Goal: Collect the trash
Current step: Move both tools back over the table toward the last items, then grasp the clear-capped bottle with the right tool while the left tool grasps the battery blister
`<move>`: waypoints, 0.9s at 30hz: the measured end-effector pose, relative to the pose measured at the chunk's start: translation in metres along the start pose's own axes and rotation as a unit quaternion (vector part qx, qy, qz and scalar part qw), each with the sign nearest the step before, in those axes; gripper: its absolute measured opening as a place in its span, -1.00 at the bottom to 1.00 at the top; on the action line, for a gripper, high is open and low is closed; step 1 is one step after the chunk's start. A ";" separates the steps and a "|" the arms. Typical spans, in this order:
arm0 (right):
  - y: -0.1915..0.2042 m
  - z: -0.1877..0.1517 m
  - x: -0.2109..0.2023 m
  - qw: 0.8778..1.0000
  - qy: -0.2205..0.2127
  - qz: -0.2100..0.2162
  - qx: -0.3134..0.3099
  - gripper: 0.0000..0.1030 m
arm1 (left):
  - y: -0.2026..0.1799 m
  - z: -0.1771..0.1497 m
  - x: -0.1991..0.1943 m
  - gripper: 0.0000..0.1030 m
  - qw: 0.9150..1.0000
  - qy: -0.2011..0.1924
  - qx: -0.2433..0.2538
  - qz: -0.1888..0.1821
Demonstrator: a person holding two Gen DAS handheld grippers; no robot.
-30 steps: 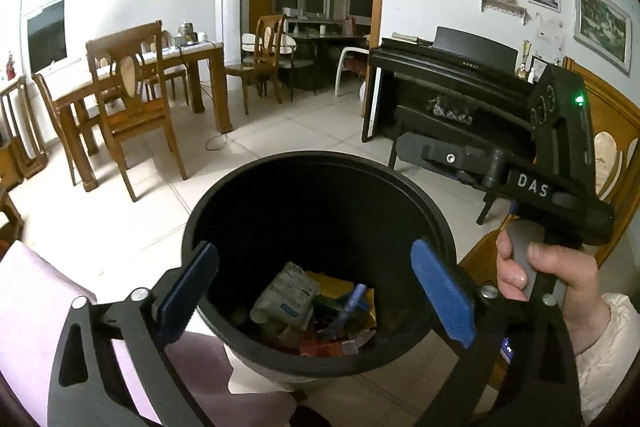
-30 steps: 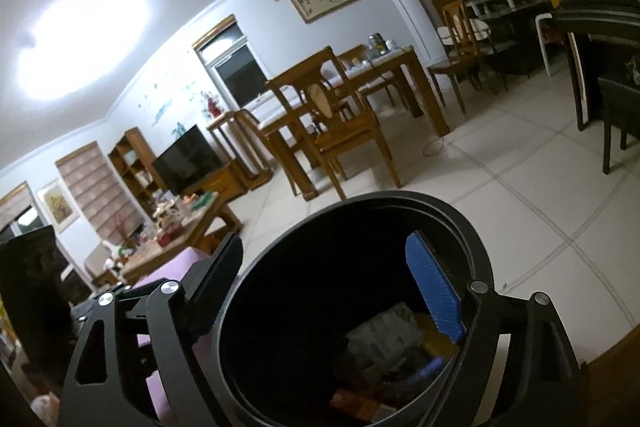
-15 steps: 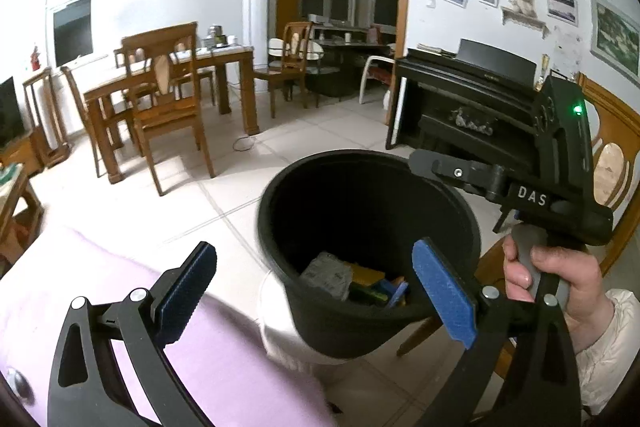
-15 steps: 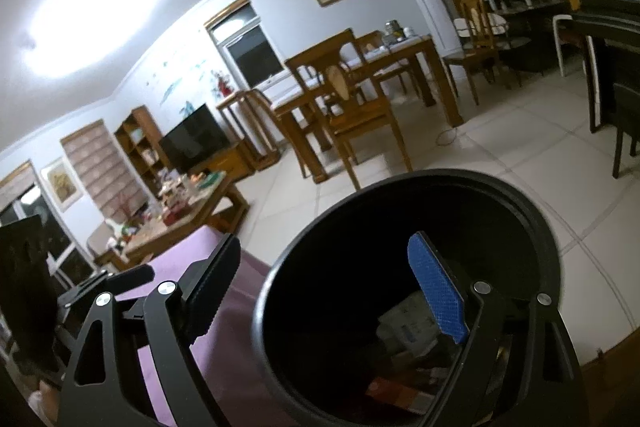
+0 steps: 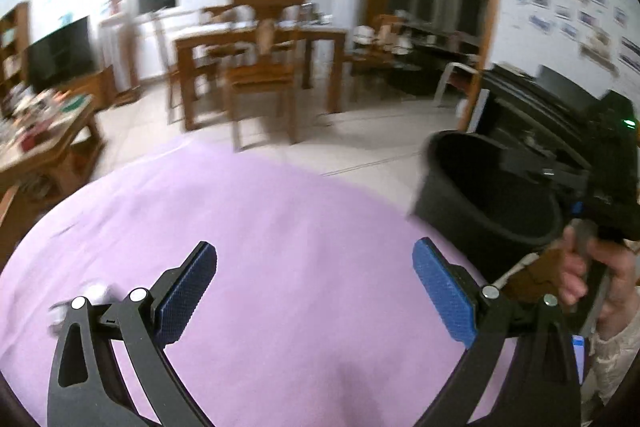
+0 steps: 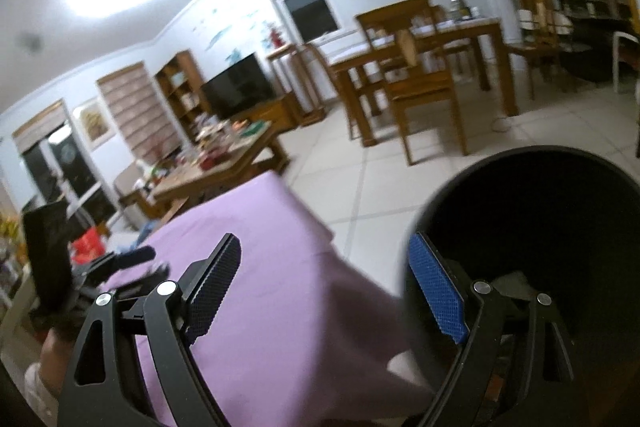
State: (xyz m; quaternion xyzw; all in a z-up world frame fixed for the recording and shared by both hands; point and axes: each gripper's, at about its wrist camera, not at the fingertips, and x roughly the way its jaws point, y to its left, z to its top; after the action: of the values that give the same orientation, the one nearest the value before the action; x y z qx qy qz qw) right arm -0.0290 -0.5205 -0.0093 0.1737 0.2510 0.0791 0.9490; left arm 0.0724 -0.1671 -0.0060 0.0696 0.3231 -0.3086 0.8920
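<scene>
A black trash bin [image 5: 488, 195] stands past the right edge of a table with a purple cloth [image 5: 260, 227]; its inside is dark here. It also fills the lower right of the right wrist view [image 6: 552, 227]. My left gripper [image 5: 316, 291] is open and empty above the purple cloth. My right gripper [image 6: 324, 287] is open and empty, with its right finger at the bin's near rim. A small whitish scrap [image 5: 94, 293] lies blurred on the cloth beside the left finger. The right gripper's body shows in the left wrist view [image 5: 600, 167].
A wooden dining table with chairs [image 5: 260, 55] stands across the tiled floor. A cluttered low coffee table [image 6: 216, 159] and a television [image 6: 236, 91] are at the left. A dark piano [image 5: 532, 99] stands behind the bin.
Both grippers have swung left, away from the bin and over the purple cloth. The bin has shifted to the right side of both views and its trash is out of sight.
</scene>
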 end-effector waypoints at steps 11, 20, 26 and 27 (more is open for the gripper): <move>0.121 -0.019 0.073 0.985 0.103 0.085 -0.108 0.46 | 0.141 -0.040 -0.024 0.89 0.995 0.064 0.003 0.078; 0.228 -0.036 0.152 0.948 0.199 0.142 -0.203 0.20 | 0.173 -0.046 -0.007 0.53 0.991 0.106 0.064 0.056; 0.266 -0.040 0.197 0.929 0.232 0.149 -0.246 0.20 | 0.189 -0.043 0.005 0.13 0.991 0.116 0.058 0.025; 0.264 -0.040 0.204 0.926 0.237 0.150 -0.253 0.20 | 0.190 -0.042 0.005 0.04 0.991 0.116 0.055 0.022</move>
State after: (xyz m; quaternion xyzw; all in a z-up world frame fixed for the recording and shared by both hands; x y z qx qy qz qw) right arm 0.1097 -0.2156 -0.0355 -0.0600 0.4112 0.3201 0.8514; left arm 0.1664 -0.0042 -0.0567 0.1610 0.4055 -0.2960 0.8497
